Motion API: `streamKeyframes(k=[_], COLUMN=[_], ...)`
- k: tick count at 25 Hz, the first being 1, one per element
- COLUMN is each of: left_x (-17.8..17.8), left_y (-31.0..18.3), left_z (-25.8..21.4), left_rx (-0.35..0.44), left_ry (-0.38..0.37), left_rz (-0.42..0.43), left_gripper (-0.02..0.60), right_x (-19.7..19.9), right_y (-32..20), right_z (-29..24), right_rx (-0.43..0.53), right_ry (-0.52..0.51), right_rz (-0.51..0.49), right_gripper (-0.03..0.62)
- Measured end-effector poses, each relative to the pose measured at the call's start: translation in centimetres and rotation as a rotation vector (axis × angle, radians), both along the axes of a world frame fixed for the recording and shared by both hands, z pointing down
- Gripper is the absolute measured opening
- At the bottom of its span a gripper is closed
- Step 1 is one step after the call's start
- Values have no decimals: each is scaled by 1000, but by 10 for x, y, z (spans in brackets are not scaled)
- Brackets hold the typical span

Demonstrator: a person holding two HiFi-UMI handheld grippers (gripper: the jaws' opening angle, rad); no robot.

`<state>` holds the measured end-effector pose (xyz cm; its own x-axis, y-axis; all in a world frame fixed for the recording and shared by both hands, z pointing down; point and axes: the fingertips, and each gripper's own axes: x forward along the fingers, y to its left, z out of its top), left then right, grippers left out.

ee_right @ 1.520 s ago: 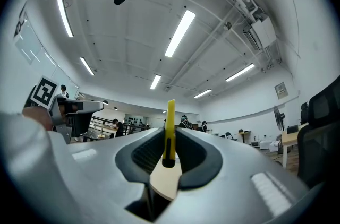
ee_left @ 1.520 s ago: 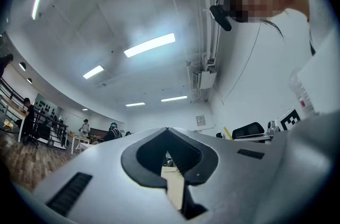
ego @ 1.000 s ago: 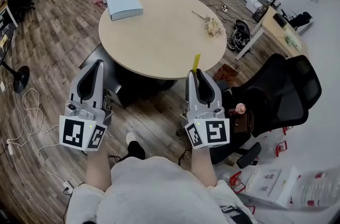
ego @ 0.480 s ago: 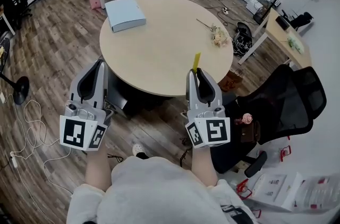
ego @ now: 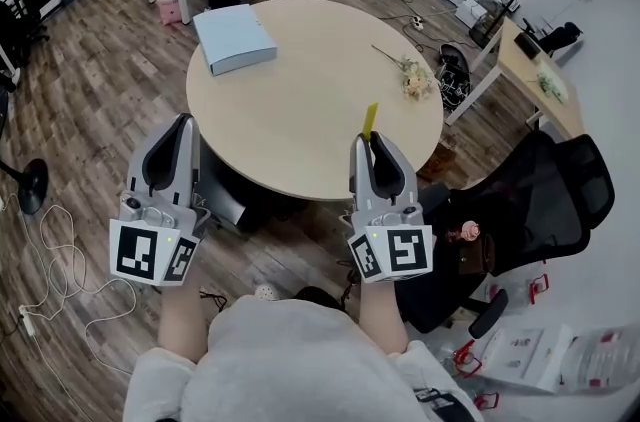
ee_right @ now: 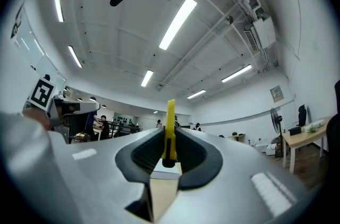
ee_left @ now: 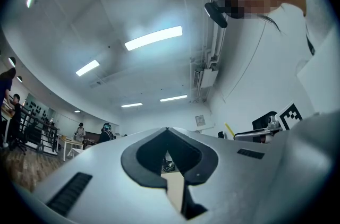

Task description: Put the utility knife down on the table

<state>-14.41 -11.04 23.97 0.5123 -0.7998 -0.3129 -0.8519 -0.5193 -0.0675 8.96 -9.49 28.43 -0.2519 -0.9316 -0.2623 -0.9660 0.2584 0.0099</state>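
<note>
Your right gripper [ego: 370, 141] is clamped on the yellow knife [ego: 369, 117], which pokes out past the tips, above the near rim of the round table [ego: 300, 95]; your left gripper [ego: 183, 122] is closed on nothing; a blue box [ego: 235, 38] and flowers [ego: 411, 78] lie farther back on the table; wood floor [ego: 90, 100].

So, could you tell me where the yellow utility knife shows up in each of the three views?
Head view: the utility knife sticks out of the right gripper, over the round table's near edge.
Left gripper view: the knife is a small yellow sliver right of centre.
Right gripper view: the knife stands dead centre, upright, clamped between the jaws.
Shared landmark: the right gripper that holds it.
</note>
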Motion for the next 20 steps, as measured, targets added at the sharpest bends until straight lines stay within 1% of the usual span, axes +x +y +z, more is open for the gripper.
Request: streamKeyframes(k=[4, 9, 15, 20], left_x=[-7, -5, -2, 4], left_y=[-18, -40, -75, -110], left_z=[9, 19, 15, 7], left_rx=[-21, -51, -39, -21], left_ry=[12, 14, 17, 19], left_rz=[9, 25, 2, -22], left_gripper=[8, 8, 8, 8], right_x=[-8, -8, -3, 5], right_y=[-12, -31, -71, -114], right_z=[5, 11, 6, -4], right_rx=[-18, -38, -26, -7], right_ry=[15, 17, 13, 17], right_rz=[5, 9, -7, -32], right_gripper=[74, 74, 74, 74])
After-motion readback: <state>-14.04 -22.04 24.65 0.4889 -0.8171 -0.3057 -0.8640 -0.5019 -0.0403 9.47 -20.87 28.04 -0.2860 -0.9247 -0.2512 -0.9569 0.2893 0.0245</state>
